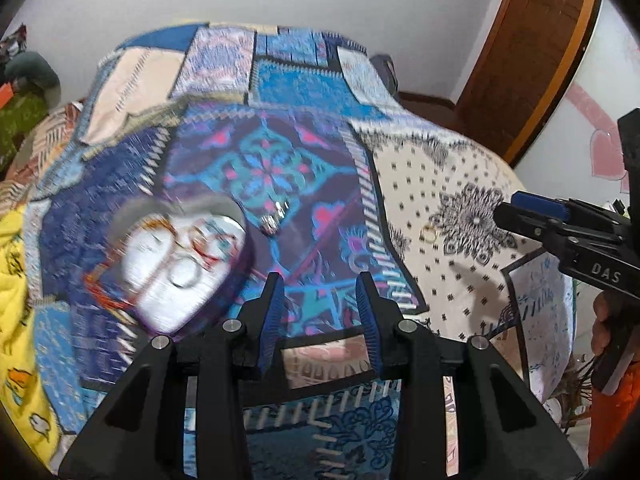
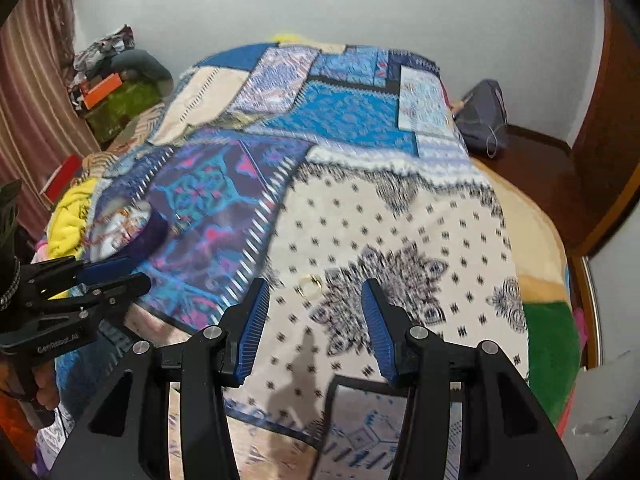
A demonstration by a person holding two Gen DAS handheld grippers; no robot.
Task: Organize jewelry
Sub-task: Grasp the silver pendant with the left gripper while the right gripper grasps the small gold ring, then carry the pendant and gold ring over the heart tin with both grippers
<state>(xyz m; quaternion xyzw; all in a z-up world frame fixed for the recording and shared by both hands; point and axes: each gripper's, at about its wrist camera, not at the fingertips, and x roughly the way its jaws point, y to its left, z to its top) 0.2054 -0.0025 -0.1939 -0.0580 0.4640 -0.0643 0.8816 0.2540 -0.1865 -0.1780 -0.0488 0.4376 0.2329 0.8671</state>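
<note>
A heart-shaped jewelry box [image 1: 176,264] with a white lining and purple wall lies open on the patchwork bedspread [image 1: 460,304], with bangles and chains inside. A small silver piece [image 1: 272,222] lies just right of it. A gold ring [image 1: 429,234] rests on the white dotted patch. My left gripper [image 1: 320,284] hovers open beside the box, nothing between its fingers. My right gripper [image 2: 315,285] is open above the gold ring [image 2: 309,283], which shows between and just beyond its fingertips, not gripped. Each view also catches the other gripper: the right gripper [image 1: 508,208] and the left gripper [image 2: 138,272].
A yellow cloth [image 2: 72,208] is bunched at the bed's left side. Clutter and an orange box [image 2: 102,90] sit in the far left corner. A grey bag [image 2: 480,116] lies on the floor near the wooden door [image 2: 608,120]. A person's hand [image 1: 604,320] holds the right gripper.
</note>
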